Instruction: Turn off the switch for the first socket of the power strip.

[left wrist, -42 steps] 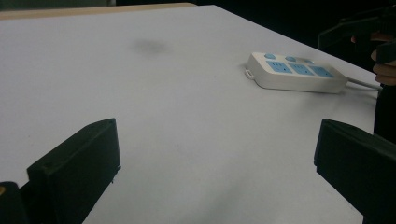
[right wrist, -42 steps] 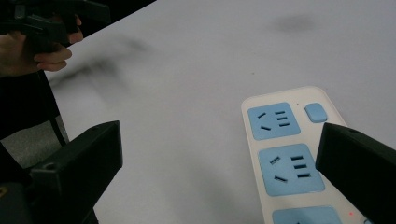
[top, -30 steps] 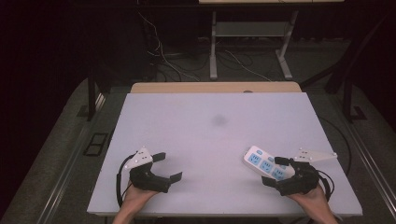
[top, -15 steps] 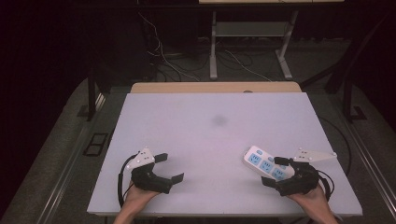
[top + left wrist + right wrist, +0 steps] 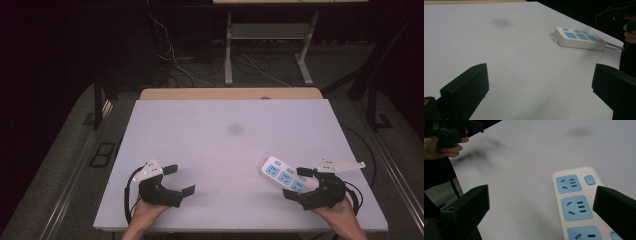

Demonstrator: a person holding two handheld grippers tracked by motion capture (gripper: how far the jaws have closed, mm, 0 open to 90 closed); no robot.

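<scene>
White plastic with pale blue sockets: the power strip (image 5: 286, 177) lies at the near right of the table (image 5: 220, 150), its long axis slanting from far-left to near-right. The right gripper (image 5: 306, 184) is far nearer; the strip's near end sits between its wide-spread jaws, one jaw overhanging its edge, gripping nothing. The left gripper (image 5: 172, 181) rests well apart at the near left, jaws also parted and empty. I'd guess the right hand acts first. The tabletop is matte, pale, with a dark smudge (image 5: 234, 129). Cables (image 5: 200, 65) trail over the dim floor beyond.
</scene>
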